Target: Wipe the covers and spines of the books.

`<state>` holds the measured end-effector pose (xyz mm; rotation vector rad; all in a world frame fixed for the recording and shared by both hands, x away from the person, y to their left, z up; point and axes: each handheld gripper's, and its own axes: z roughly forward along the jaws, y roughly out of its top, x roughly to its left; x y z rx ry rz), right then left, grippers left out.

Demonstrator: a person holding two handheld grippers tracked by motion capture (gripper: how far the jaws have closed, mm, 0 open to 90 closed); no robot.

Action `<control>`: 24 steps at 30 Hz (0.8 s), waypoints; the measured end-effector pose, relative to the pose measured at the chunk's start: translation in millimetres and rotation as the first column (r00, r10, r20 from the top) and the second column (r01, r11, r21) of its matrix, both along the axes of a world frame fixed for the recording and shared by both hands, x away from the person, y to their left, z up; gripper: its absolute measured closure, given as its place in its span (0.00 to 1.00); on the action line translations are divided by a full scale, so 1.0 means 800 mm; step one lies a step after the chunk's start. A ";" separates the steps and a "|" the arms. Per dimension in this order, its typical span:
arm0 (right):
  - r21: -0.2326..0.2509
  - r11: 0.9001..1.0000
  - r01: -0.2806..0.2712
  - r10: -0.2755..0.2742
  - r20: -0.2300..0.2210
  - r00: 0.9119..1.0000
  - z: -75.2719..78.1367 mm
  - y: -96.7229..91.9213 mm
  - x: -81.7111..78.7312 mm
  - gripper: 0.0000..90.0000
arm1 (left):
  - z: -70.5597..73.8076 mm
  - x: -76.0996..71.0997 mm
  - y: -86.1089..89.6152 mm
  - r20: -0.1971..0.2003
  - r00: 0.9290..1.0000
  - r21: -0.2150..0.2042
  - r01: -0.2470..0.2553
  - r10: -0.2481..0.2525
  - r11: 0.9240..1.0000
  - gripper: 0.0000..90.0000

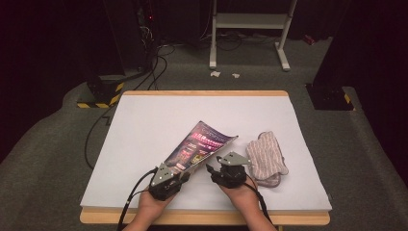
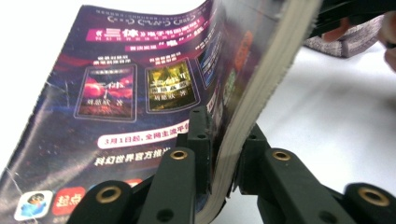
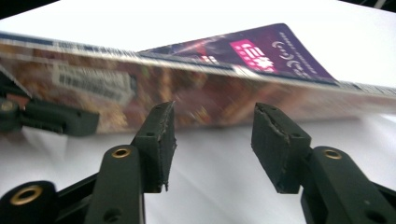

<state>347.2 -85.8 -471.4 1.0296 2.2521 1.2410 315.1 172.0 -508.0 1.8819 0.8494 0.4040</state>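
left hand-held gripper (image 2: 219, 154): pinching magazine (image 1: 199, 144) near corner, tilted off bench (image 1: 144, 125)
right hand-held gripper (image 3: 212, 144): spread, just short of edge
tip: advance right, clamp squarely, keep left firm

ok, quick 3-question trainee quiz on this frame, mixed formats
1. True or false: the left gripper has its jaws shut on the magazine.
2. Multiple choice: the right gripper is
A. clamped on the cloth
B. open, jaws empty, facing the magazine's underside
C. shut on the magazine's spine
3. Short answer: what lies on the white table cover to the right of the right gripper in the high view?

Key:
1. True; the pads pinch the magazine's lower edge and it is tilted up off the table.
2. B
3. A folded striped grey cloth.
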 end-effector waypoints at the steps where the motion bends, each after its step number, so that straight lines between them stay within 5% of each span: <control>1: 0.000 1.000 0.005 -0.005 0.000 1.000 0.002 -0.006 -0.001 0.54 | 0.000 0.000 0.000 0.000 1.000 0.000 0.000 0.000 1.000 0.90; 7: -0.022 0.995 0.093 -0.092 0.043 0.995 0.012 -0.042 -0.003 0.49 | 0.005 0.007 0.005 0.013 1.000 -0.016 0.025 -0.025 1.000 0.91; 9: -0.044 0.984 0.173 -0.170 0.055 0.984 0.016 -0.073 0.000 0.47 | 0.006 0.010 0.005 0.018 0.999 -0.025 0.028 -0.028 0.999 0.91; 11: -0.048 0.979 0.196 -0.193 0.060 0.979 0.017 -0.083 0.000 0.46 | 0.006 0.010 0.004 0.017 0.999 -0.028 0.030 -0.029 0.999 0.91; 13: -0.089 0.958 0.273 -0.268 0.065 0.961 0.019 -0.112 0.004 0.43 | 0.005 0.013 0.001 0.019 1.000 -0.032 0.026 -0.025 0.999 0.91; 14: -0.089 0.958 0.273 -0.268 0.065 0.961 0.019 -0.112 0.004 0.43 | 0.005 0.013 0.001 0.019 1.000 -0.032 0.026 -0.025 0.999 0.91; 16: -0.082 0.944 0.321 -0.317 0.059 0.947 0.017 -0.132 0.005 0.40 | 0.004 0.014 0.000 0.020 0.999 -0.028 0.028 -0.028 0.999 0.91; 17: -0.082 0.927 0.365 -0.363 0.045 0.931 0.016 -0.148 0.007 0.35 | 0.003 0.016 -0.001 0.019 0.999 -0.033 0.030 -0.030 0.999 0.91; 24: -0.046 0.912 0.407 -0.409 -0.079 0.909 -0.002 -0.175 0.021 0.28 | 0.000 0.018 -0.002 0.011 0.999 -0.048 0.032 -0.032 0.998 0.90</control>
